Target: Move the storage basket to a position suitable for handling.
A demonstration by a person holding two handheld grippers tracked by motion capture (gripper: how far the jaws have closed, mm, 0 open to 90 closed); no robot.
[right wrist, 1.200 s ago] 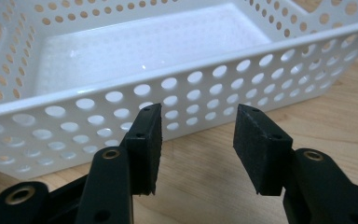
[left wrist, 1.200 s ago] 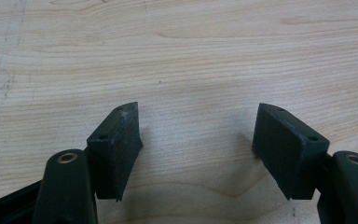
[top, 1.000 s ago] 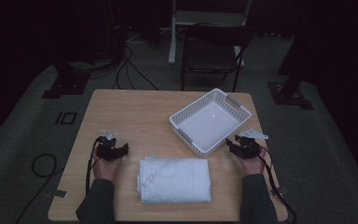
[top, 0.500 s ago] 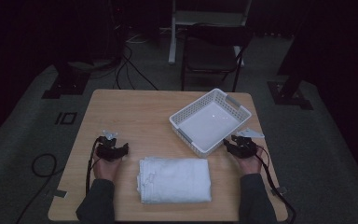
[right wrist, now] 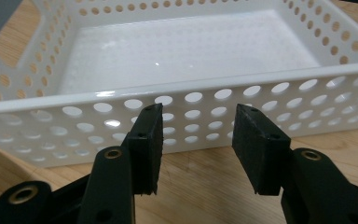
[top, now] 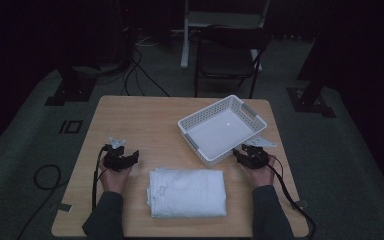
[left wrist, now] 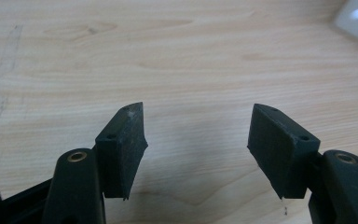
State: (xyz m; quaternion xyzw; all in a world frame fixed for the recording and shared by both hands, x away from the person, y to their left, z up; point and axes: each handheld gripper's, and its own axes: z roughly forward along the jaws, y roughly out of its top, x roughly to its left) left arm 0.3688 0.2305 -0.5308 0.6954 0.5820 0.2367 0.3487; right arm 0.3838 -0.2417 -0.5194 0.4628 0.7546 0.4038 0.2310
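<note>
While both grippers sit released, the folded white cloth towel (top: 188, 193) lies low in the frame's centre between the left gripper (top: 121, 159) and right gripper (top: 250, 155). It probably handles soft and limp, so an edge pinch suits. Farther up, right of centre, the white perforated plastic basket (top: 209, 156) stands empty, light and stiff.

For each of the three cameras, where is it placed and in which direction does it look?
High view: above the person's side, looking forward and down at the table, folded white towel and white basket; forearms, hands, left gripper and right gripper show.
Left gripper view: rides the left gripper, facing bare wood between its open fingers.
Right gripper view: rides the right gripper, facing the basket's perforated wall.
Shared: the basket and tabletop appear in the high and right gripper views.
</note>
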